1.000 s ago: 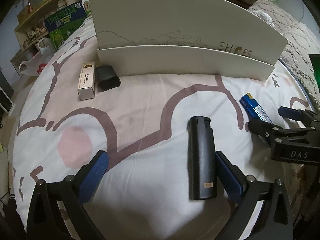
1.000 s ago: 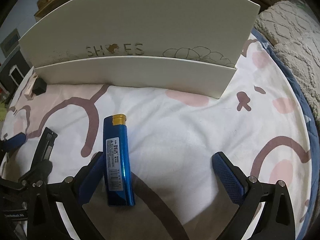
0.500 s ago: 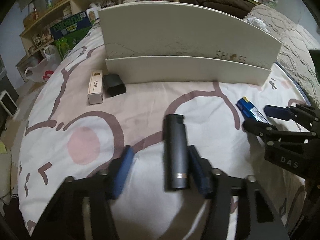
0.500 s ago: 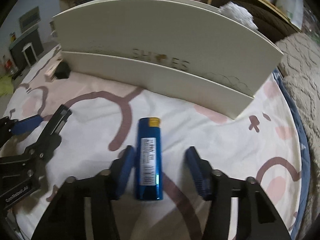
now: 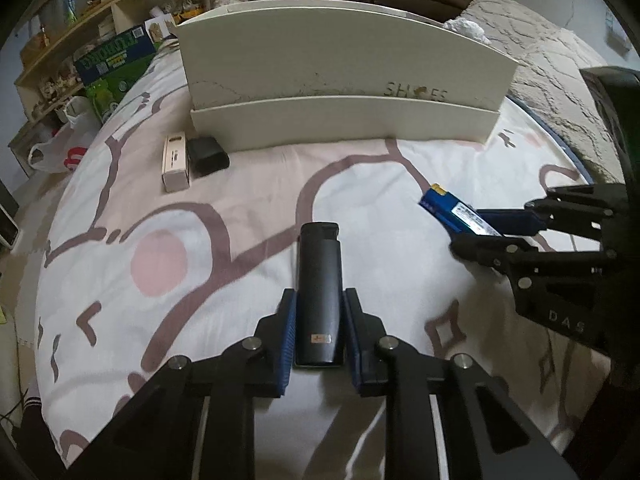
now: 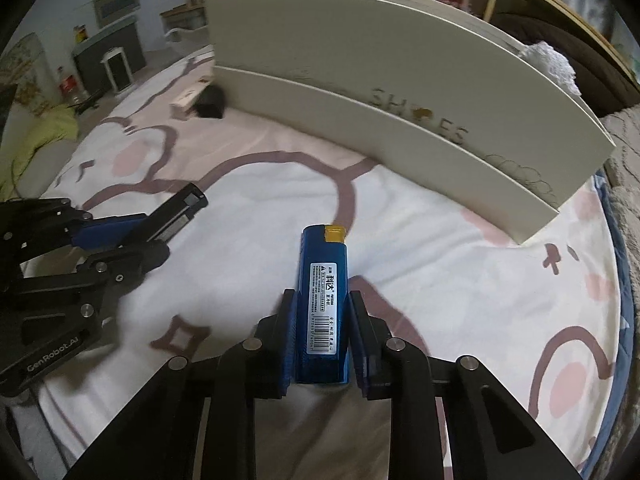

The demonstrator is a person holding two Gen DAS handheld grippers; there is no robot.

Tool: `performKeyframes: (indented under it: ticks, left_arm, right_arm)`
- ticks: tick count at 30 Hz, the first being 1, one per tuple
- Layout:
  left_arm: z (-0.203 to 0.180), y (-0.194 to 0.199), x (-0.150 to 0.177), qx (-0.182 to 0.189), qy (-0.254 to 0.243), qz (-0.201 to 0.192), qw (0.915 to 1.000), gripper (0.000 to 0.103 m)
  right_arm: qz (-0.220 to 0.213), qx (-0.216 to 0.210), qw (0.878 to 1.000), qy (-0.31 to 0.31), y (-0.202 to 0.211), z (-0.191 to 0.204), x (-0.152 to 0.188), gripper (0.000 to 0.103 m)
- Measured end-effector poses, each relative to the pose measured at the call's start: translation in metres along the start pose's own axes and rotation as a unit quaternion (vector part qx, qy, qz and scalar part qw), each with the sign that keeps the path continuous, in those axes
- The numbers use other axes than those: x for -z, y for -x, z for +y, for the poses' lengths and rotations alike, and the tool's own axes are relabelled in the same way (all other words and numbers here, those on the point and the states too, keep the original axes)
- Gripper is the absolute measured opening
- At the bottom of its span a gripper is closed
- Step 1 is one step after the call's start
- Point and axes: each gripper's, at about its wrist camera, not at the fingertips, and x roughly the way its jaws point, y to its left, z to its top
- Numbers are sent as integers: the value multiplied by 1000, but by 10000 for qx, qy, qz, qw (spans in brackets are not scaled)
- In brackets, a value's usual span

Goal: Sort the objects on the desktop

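A black lighter (image 5: 319,292) points away from me, and my left gripper (image 5: 319,304) is shut on its lower half just above the patterned cloth (image 5: 224,280). My right gripper (image 6: 321,304) is shut on a blue lighter (image 6: 322,300) with a gold cap. Seen from the left wrist view, the right gripper (image 5: 464,228) holds that blue lighter (image 5: 452,206) at the right. From the right wrist view, the left gripper (image 6: 160,236) with the black lighter (image 6: 178,214) sits at the left.
A cream shoe-box lid (image 5: 344,92) stands upright at the back of the cloth. Beside its left end lie a small beige box (image 5: 175,162) and a small black case (image 5: 207,155). Shelves (image 5: 120,4) and a green carton (image 5: 116,60) are behind.
Both grippers went from wide open to shut, the left on the black lighter and the right on the blue one. Both lighters now sit centred between the pads and look slightly raised.
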Motion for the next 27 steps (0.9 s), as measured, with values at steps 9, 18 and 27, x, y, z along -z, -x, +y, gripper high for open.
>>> performKeyframes:
  ticks: [9,18,27]
  left_arm:
    - [-8,12,16,259,-257,204,9991,23]
    - [4,15,17,-115,-39,345,9993,65]
    - [34,12,15,-290,298,602,9973,75]
  right_arm:
    - [182,-393,9987,271,1,17,10,26]
    - [285,429,9986,74,5,-4,15,88]
    - [428,288,9985,-202,-5,-17,10,95]
